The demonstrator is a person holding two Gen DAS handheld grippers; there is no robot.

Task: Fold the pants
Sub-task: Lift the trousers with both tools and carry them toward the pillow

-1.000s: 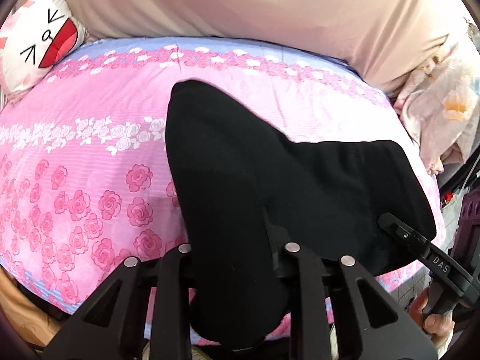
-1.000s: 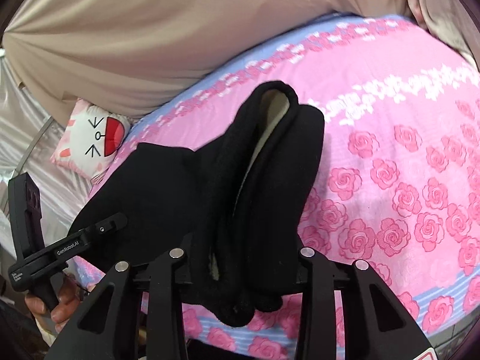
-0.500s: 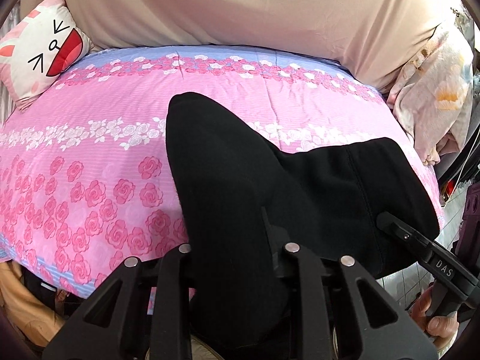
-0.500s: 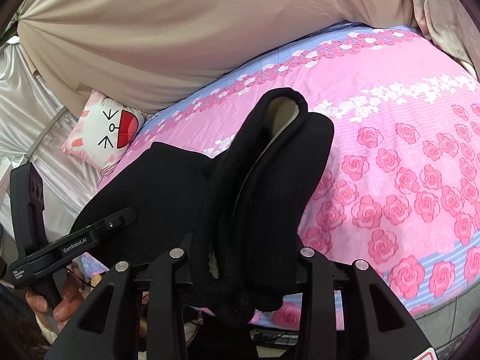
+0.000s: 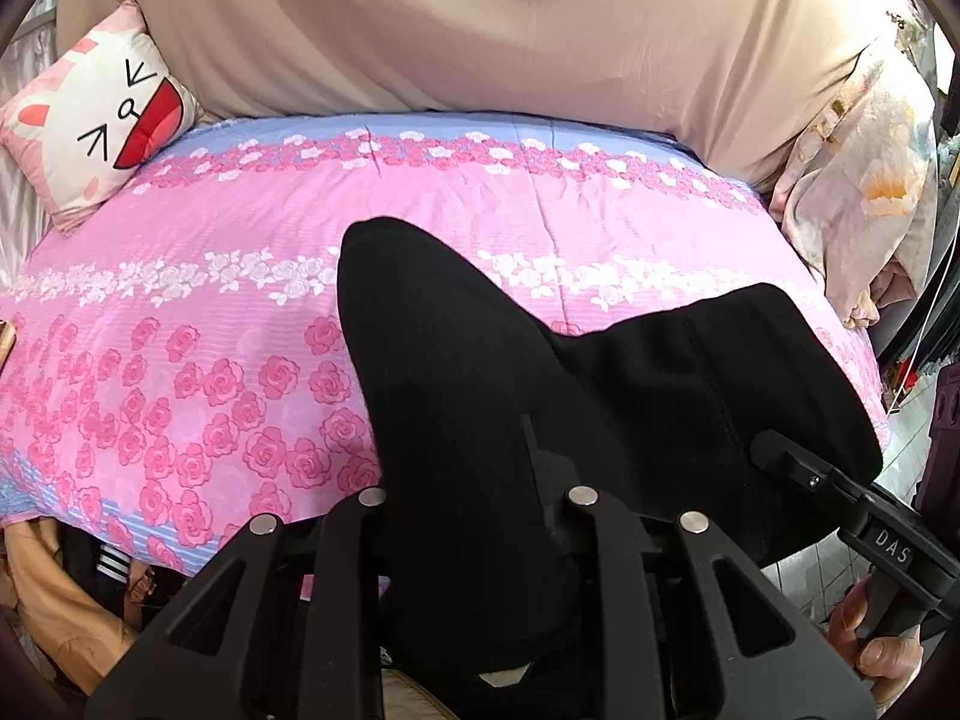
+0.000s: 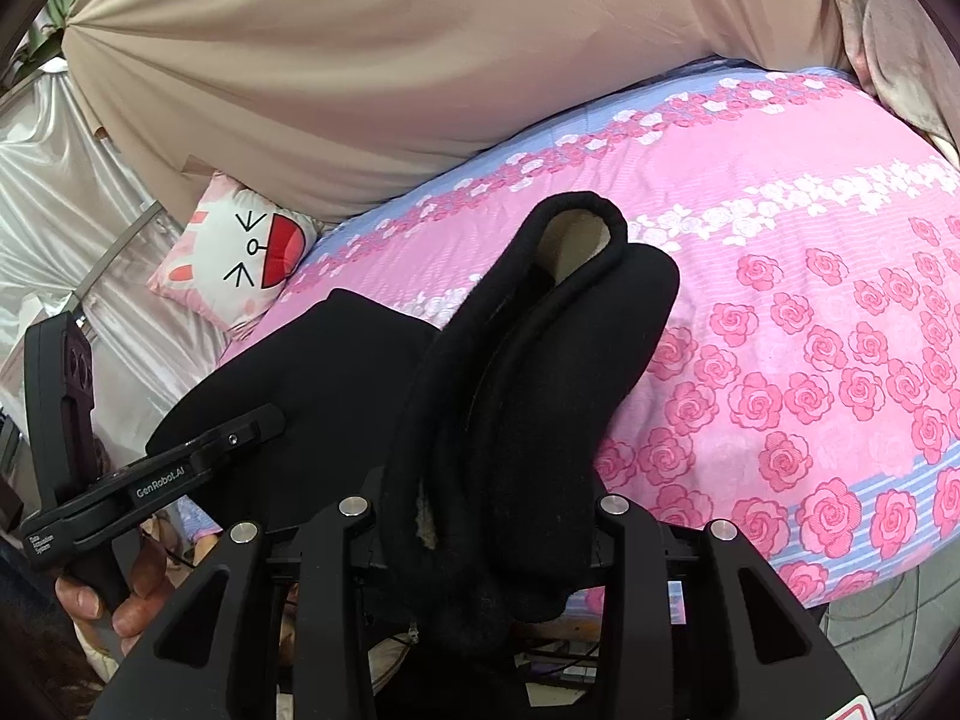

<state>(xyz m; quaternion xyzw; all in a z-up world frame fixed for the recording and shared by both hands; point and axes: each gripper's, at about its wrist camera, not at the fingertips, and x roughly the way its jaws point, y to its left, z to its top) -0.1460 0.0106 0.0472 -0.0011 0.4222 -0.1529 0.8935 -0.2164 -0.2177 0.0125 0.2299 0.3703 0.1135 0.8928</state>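
The black pants (image 5: pixel 456 372) hang between my two grippers above a bed with a pink rose-print cover (image 5: pixel 180 324). My left gripper (image 5: pixel 474 516) is shut on one bunched end of the pants; the cloth drapes over its fingers and hides the tips. My right gripper (image 6: pixel 480 516) is shut on the other end of the pants (image 6: pixel 540 372), a thick fold with pale lining showing at the top. The right gripper also shows at the lower right of the left wrist view (image 5: pixel 840 504), and the left gripper at the left of the right wrist view (image 6: pixel 180 468).
A cat-face pillow (image 5: pixel 96 126) lies at the bed's far left corner. A beige curtain (image 5: pixel 480 24) hangs behind the bed. A floral quilt (image 5: pixel 864 180) is piled at the right side. The near edge of the bed (image 5: pixel 150 546) drops to clutter and tiled floor.
Both grippers have pulled back and up from the bed with the pants, so more of the cover and its near edge show. The grips are unchanged.
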